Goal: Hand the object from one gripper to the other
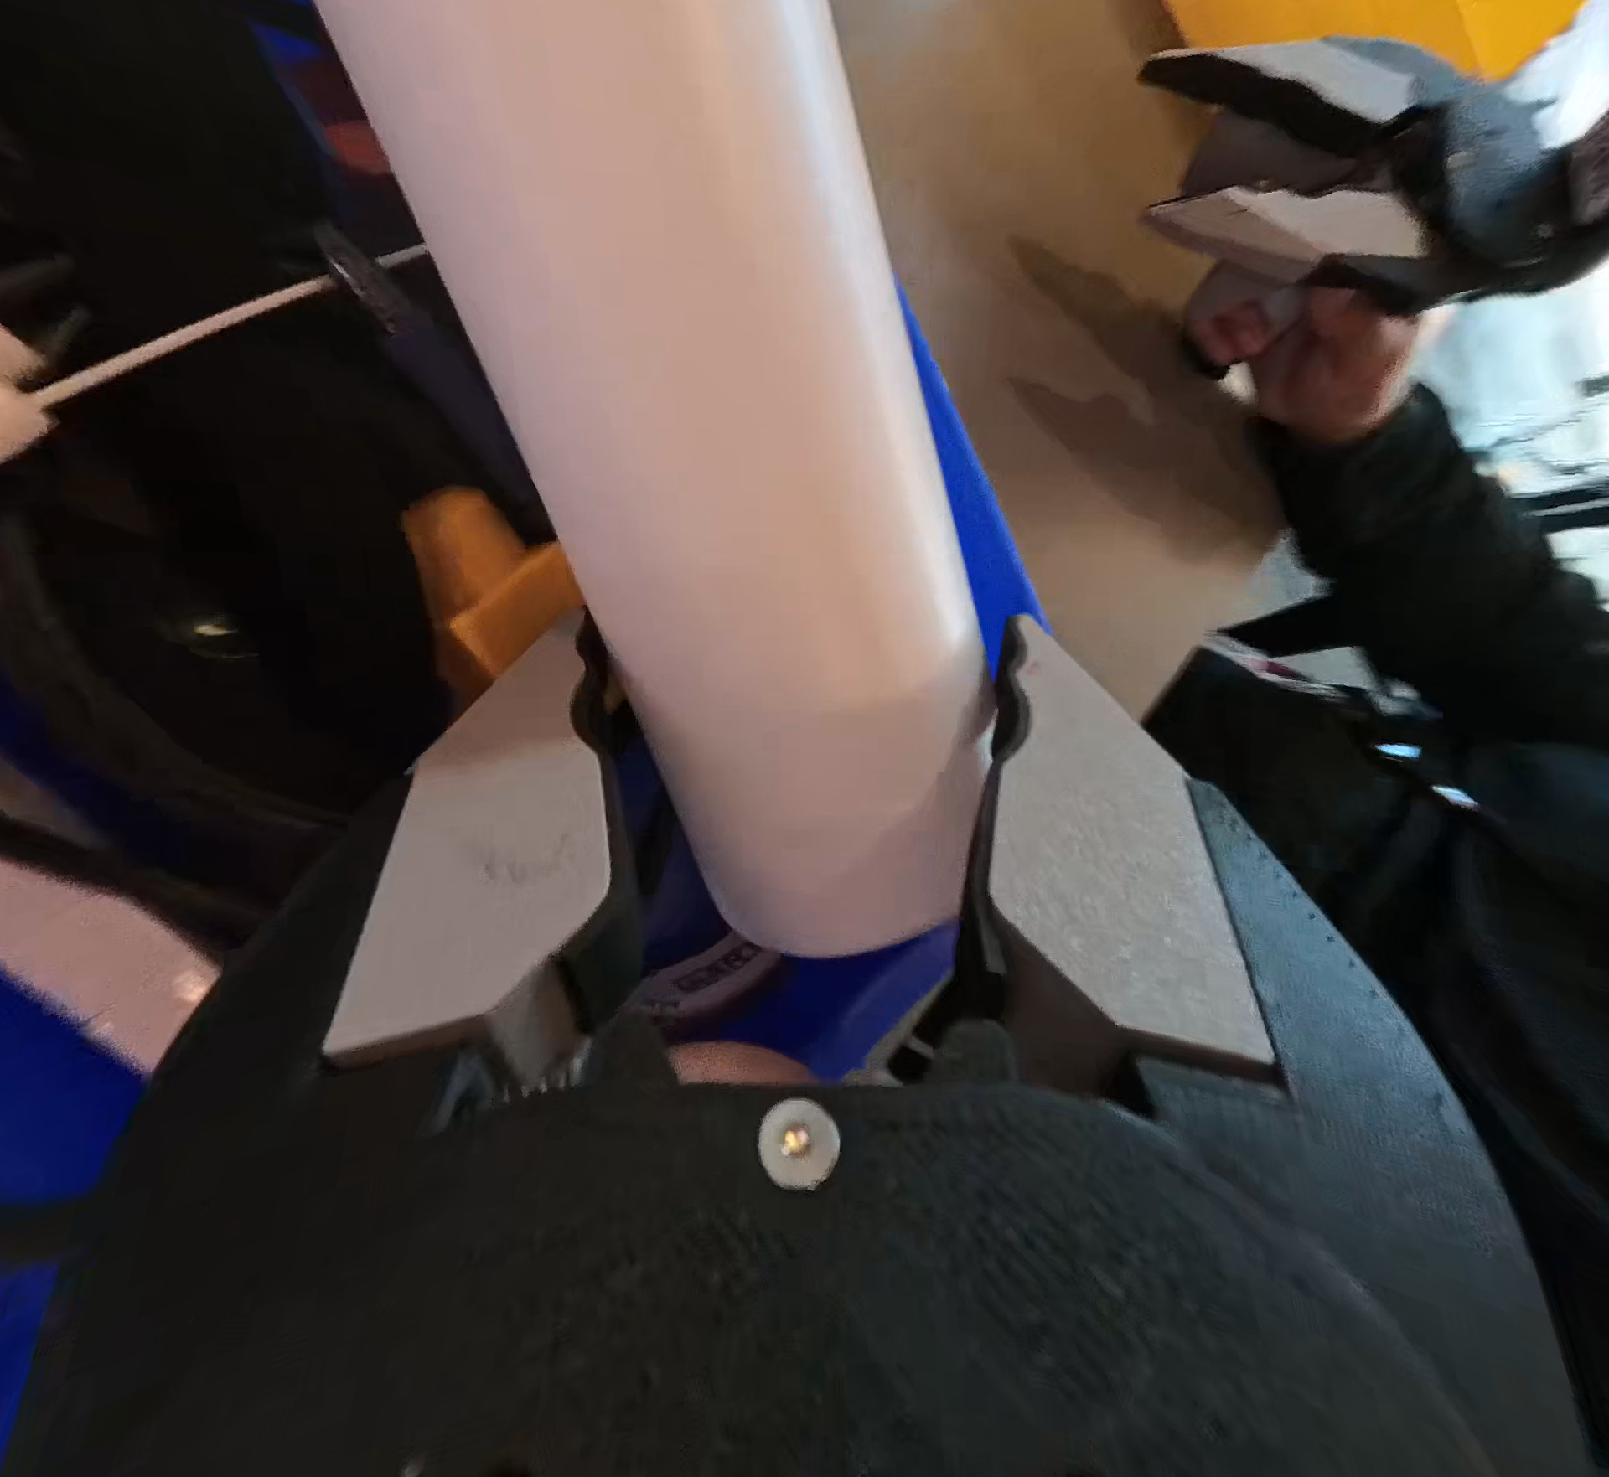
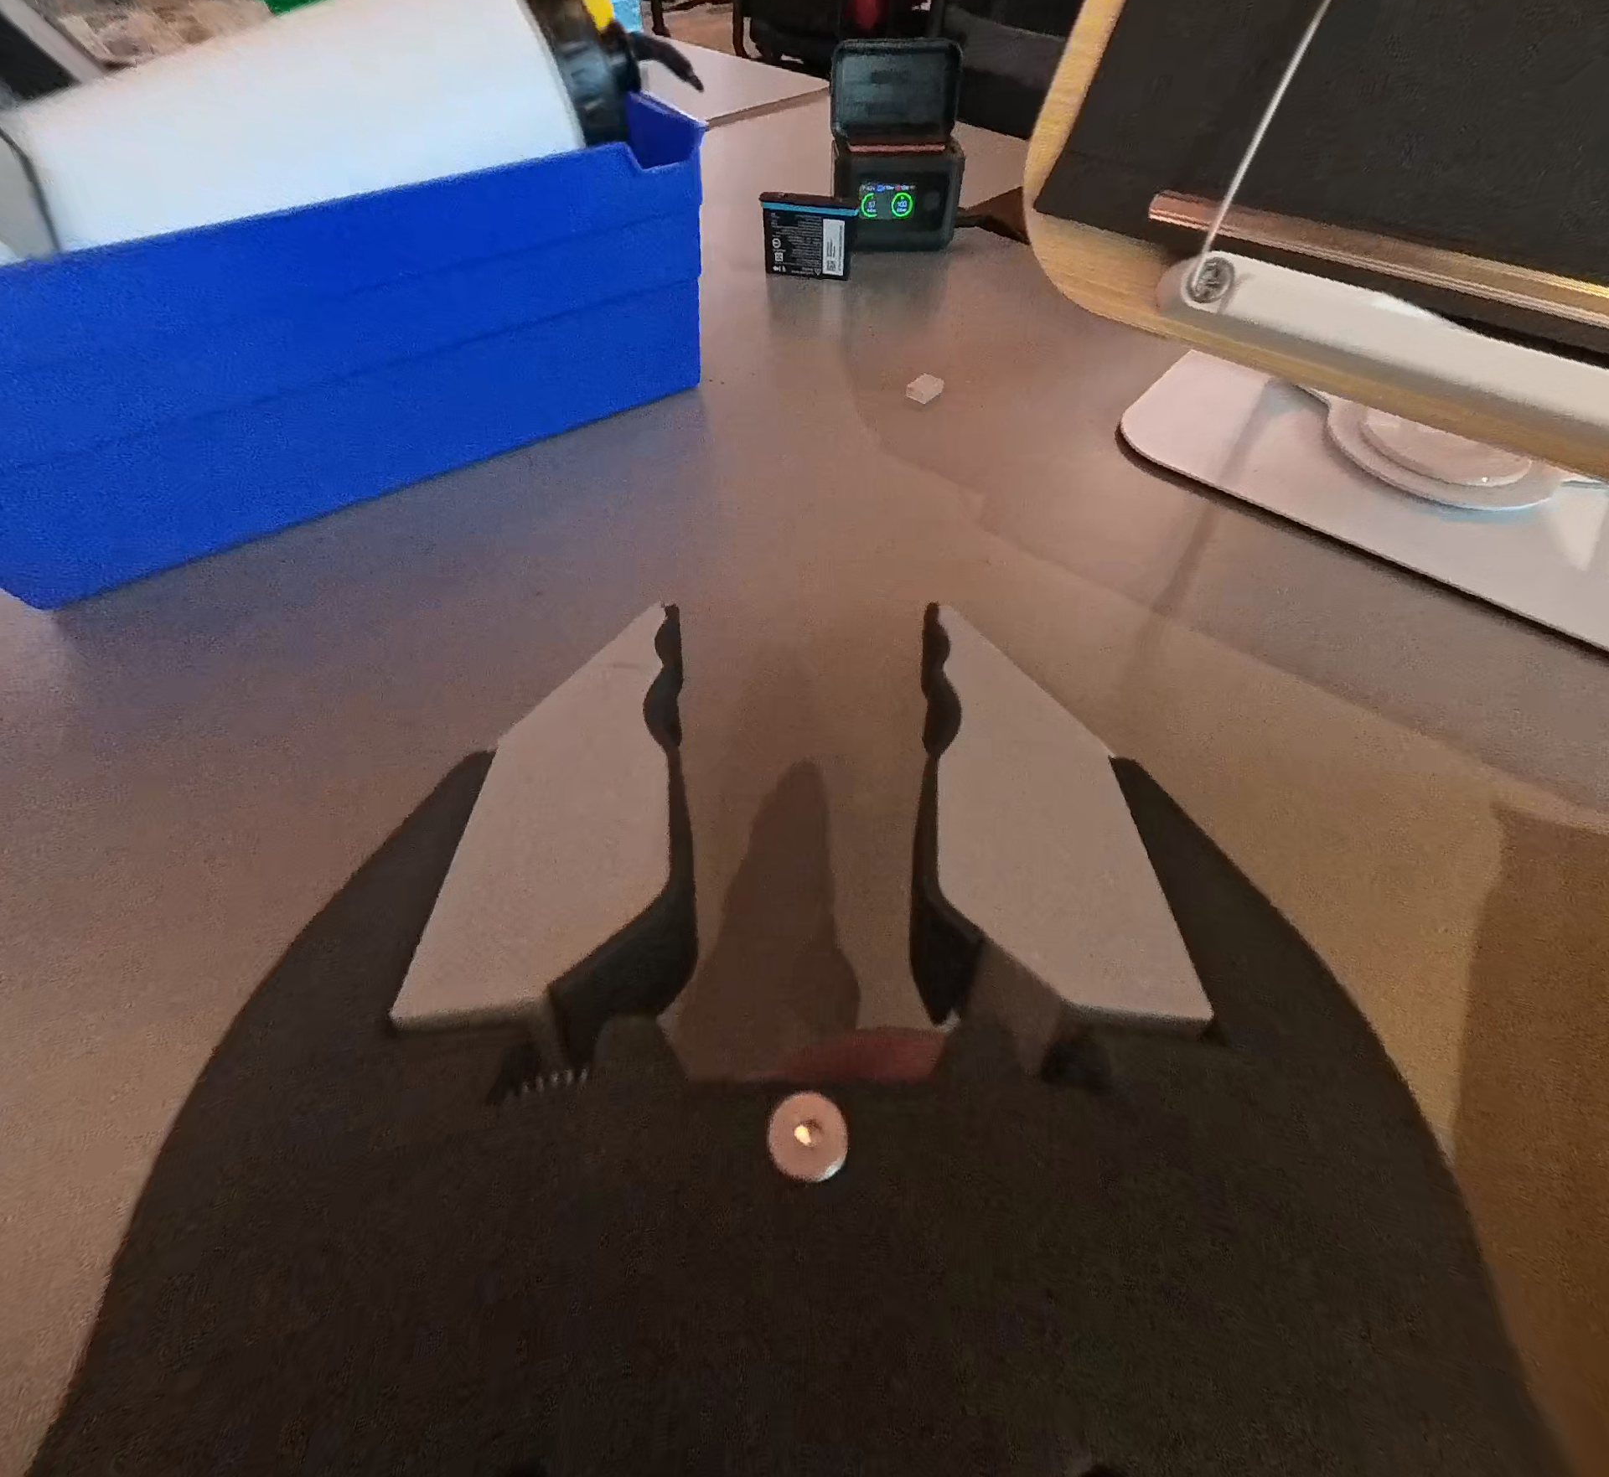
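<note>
Gripping the base end of a smooth white cylindrical bottle [image 1: 609, 391], left gripper [image 1: 788, 704] fingers pressed on either side, over a blue bin [image 2: 348, 338]. Likely rigid, slick, prone to swivelling; best taken mid-body. Right gripper [image 2: 801, 678] empty, fingers parted, above the table [image 2: 871, 547].

Blue bin [image 2: 348, 356] on grey table [image 2: 871, 530], black battery [image 2: 806, 235], charger case [image 2: 897, 147], monitor stand [image 2: 1358, 469]
</note>
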Motion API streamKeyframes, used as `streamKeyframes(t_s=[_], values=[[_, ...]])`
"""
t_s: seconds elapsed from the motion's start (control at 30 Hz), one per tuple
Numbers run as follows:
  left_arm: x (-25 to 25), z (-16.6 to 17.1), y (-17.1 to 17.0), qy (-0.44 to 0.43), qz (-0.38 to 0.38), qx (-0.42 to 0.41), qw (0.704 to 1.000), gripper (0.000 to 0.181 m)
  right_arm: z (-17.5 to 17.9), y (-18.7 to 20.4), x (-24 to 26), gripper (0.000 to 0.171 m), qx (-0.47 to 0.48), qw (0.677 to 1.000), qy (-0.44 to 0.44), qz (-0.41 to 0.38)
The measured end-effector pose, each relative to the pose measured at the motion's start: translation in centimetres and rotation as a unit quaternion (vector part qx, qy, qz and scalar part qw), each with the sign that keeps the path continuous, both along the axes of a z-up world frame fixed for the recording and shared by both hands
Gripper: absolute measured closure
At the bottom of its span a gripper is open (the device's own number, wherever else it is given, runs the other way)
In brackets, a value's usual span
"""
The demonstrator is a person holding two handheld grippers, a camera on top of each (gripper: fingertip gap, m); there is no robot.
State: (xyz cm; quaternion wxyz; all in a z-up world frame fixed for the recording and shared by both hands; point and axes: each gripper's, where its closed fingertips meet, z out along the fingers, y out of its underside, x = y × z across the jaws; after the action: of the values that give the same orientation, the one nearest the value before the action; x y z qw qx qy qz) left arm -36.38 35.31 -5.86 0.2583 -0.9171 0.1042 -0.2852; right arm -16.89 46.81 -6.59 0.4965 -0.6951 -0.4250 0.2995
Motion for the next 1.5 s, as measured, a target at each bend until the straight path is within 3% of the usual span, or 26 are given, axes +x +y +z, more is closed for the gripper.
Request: streamKeyframes(t_s=[0.07, 0.13, 0.23, 0.33, 0.4, 0.47, 0.6, 0.67, 0.73, 0.8, 0.87, 0.97, 1.1, 1.23, 1.33, 1.43, 1.5], values=[[-0.6, 0.0, -0.1, 0.091, 0.006, 0.036, 0.995, 0.093, 0.0, -0.1, -0.1, 0.120, 0.006, 1.000, -0.005, 0.001], [-1.7, 0.2, 0.0, 0.228, 0.009, 0.088, 0.970, 0.095, 0.0, -0.2, -0.1, 0.120, 0.009, 1.000, -0.004, 0.002], [-4.2, 2.0, 0.2, 0.480, 0.017, 0.172, 0.860, 0.099, 0.0, -0.2, 0.0, 0.121, 0.004, 1.000, -0.001, 0.002], [-5.0, 4.6, 0.3, 0.614, 0.030, 0.243, 0.751, 0.105, 0.0, -0.1, 0.0, 0.120, -0.004, 1.000, 0.002, 0.003], [-4.9, 4.9, 0.4, 0.632, 0.033, 0.268, 0.726, 0.108, 0.0, -0.2, 0.0, 0.120, -0.006, 1.000, 0.004, 0.007], [-5.0, 4.3, 0.5, 0.626, 0.031, 0.273, 0.730, 0.123, -0.1, -0.4, -0.1, 0.120, -0.008, 1.000, 0.002, 0.013], [-5.5, 3.4, 0.1, 0.624, 0.029, 0.268, 0.734, 0.124, -0.2, -0.6, -0.3, 0.119, -0.008, 1.000, -0.003, 0.019], [-4.4, 3.7, -0.4, 0.575, 0.036, 0.275, 0.770, 0.135, -0.3, -0.6, -0.3, 0.119, -0.010, 1.000, -0.005, 0.021], [-2.4, 4.3, -1.1, 0.475, 0.034, 0.277, 0.835, 0.159, -0.4, -0.6, -0.3, 0.119, -0.014, 1.000, -0.005, 0.022], [-1.6, 4.4, -2.1, 0.386, 0.041, 0.244, 0.889, 0.142, -0.4, -0.6, -0.3, 0.119, -0.017, 1.000, -0.003, 0.022], [-2.4, 4.5, -2.4, 0.358, 0.059, 0.214, 0.907, 0.113, -0.4, -0.5, -0.3, 0.119, -0.019, 1.000, -0.002, 0.021], [-3.3, 3.7, -1.9, 0.310, 0.077, 0.186, 0.929, 0.097, -0.5, -0.5, -0.3, 0.119, -0.022, 1.000, -0.001, 0.021], [-2.7, 0.4, -0.7, 0.209, 0.074, 0.098, 0.970, 0.085, -0.4, -0.6, -0.3, 0.120, -0.022, 1.000, -0.001, 0.021], [-2.6, -3.8, -0.6, 0.201, 0.036, -0.007, 0.979, 0.072, -0.5, -0.7, -0.3, 0.120, -0.022, 0.999, -0.003, 0.023], [-2.7, -3.4, 0.5, 0.198, 0.036, -0.007, 0.979, 0.071, -0.4, -1.0, -0.4, 0.120, -0.020, 0.999, -0.004, 0.026], [-4.0, -3.4, 0.6, 0.288, 0.022, 0.000, 0.957, 0.073, -0.4, -1.3, -0.6, 0.120, -0.016, 0.999, -0.006, 0.029], [-6.2, -2.9, 0.6, 0.398, 0.016, 0.018, 0.917, 0.076, -0.4, -1.4, -0.8, 0.121, -0.015, 0.999, -0.006, 0.030]])
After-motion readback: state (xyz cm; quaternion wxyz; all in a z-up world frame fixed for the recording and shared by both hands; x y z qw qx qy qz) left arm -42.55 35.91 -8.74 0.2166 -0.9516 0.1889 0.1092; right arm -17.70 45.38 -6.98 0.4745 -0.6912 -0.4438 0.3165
